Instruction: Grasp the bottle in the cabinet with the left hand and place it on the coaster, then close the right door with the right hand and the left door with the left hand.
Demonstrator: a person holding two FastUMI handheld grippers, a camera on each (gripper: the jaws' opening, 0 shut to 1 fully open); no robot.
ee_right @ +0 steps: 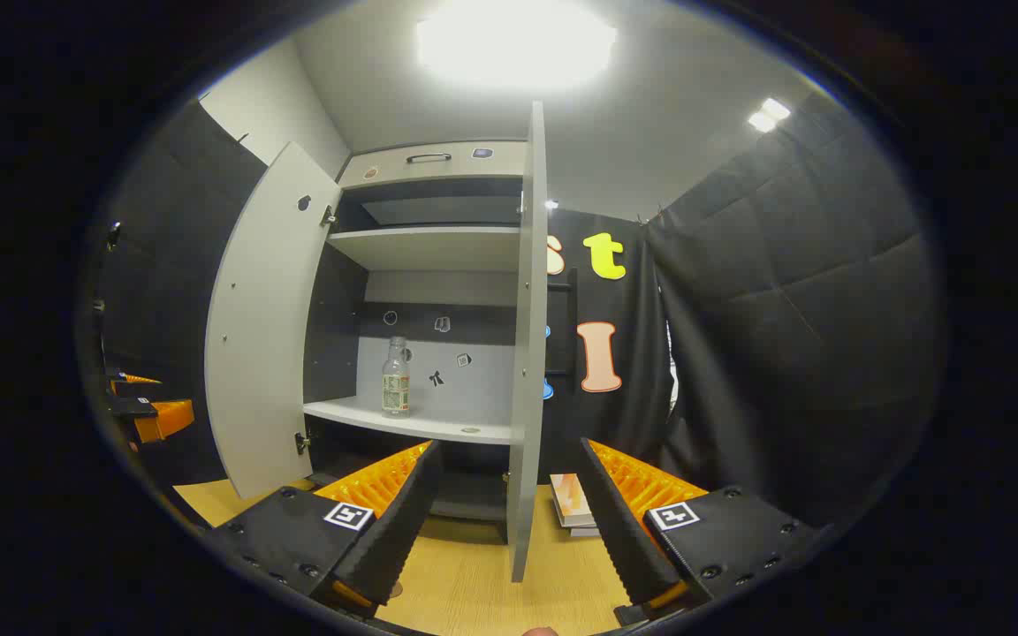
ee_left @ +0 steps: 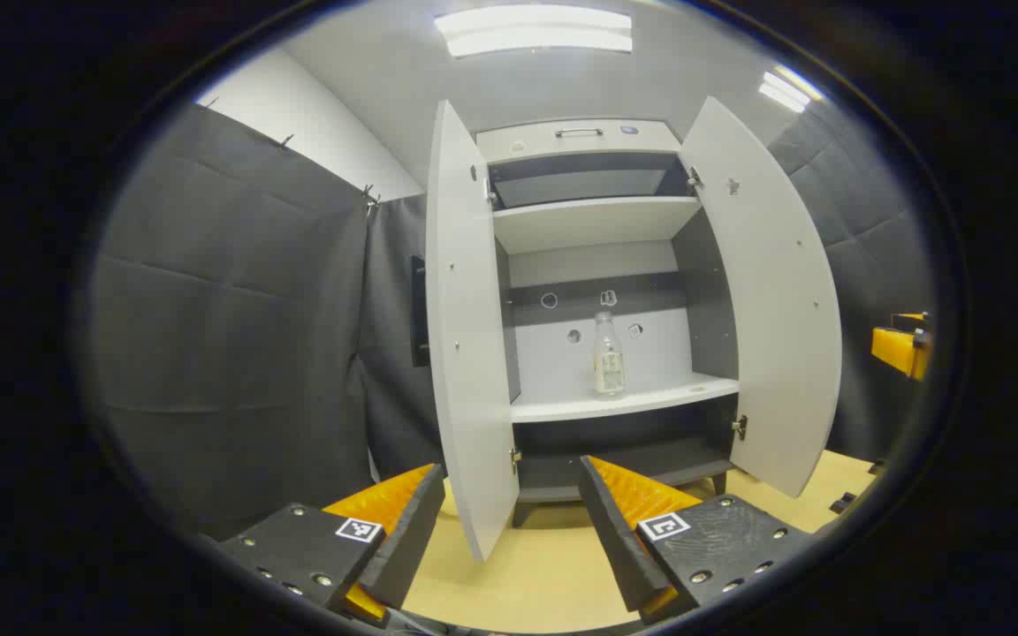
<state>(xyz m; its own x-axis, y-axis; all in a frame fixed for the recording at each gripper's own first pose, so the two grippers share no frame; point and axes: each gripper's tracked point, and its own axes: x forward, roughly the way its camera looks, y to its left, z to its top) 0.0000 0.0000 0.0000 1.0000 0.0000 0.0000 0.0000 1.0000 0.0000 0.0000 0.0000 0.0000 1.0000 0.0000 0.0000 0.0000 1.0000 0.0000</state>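
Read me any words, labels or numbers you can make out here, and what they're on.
None can be read.
Clear plastic bottle on the white cabinet shelf: its label is too small and blurred.
Small stickers on the cabinet's back panel: shapes alone, unreadable.
Square black-and-white markers on the tongs: patterns, not text.

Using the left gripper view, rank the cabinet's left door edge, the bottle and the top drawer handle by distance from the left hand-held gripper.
1. Pale grey left door, edge just ahead, left of centre.
2. Clear plastic bottle, on the middle shelf.
3. Metal drawer handle, top of the cabinet, highest up.
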